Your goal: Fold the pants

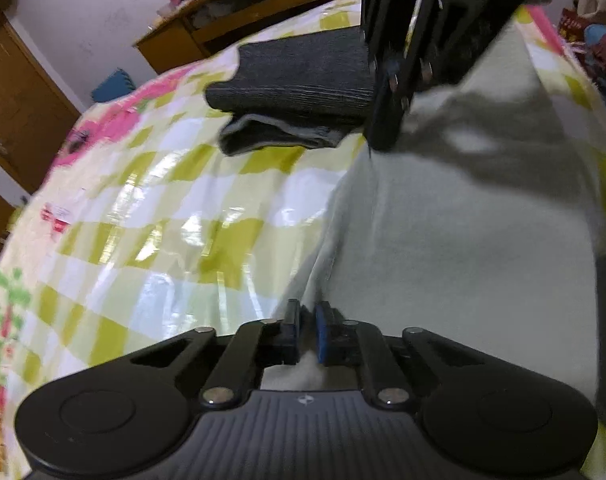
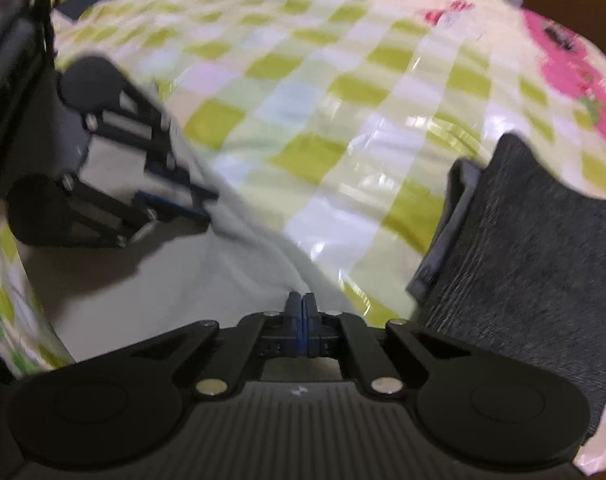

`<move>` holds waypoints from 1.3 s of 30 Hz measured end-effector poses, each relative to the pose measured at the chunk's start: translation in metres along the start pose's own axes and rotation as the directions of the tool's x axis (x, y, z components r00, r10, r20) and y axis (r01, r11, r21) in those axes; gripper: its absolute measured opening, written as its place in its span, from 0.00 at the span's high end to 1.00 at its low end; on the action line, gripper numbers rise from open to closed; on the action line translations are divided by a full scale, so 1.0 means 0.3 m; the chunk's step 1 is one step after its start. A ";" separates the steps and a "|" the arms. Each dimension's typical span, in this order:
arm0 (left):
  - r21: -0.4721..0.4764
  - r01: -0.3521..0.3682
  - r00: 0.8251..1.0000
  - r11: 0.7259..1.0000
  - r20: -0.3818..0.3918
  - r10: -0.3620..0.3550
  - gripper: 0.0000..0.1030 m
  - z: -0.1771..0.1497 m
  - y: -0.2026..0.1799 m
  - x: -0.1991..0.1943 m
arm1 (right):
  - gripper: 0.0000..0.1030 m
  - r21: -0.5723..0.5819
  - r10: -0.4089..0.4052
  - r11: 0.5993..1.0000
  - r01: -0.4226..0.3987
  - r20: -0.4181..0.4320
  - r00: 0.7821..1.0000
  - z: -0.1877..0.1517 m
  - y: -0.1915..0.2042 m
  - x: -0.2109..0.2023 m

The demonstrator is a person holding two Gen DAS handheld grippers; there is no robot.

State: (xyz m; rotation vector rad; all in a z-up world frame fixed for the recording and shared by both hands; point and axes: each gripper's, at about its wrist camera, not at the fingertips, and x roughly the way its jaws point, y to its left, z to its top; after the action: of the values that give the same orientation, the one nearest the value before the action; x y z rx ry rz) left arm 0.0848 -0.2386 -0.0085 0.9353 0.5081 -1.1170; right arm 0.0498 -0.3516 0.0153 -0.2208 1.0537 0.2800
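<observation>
1. The pale pants [image 1: 463, 232] lie on the checked cloth [image 1: 163, 208], beside the folded dark garment [image 1: 295, 84].
2. The left gripper [image 1: 307, 330] is clamped on the pants' edge.
3. The right gripper [image 2: 301, 316] pinches that same edge, jaws together.

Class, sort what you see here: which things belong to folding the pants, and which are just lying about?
Belongs to the job:
pale pants
left claw, gripping their edge
right claw, shut at their edge

Just lying about:
dark folded clothes
checked cover
wooden shelf
</observation>
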 end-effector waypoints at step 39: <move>-0.093 -0.061 0.989 0.994 -0.137 0.048 0.67 -0.092 -0.289 -0.219 | 0.58 0.911 -0.436 0.144 -0.386 0.409 0.802 -0.882 -0.137 -0.219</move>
State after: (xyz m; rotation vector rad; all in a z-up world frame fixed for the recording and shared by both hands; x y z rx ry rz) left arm -0.0173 -0.1924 -0.0061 0.9386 0.6379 -0.9754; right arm -0.1844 -0.4805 -0.0516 1.1014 0.3465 -0.4655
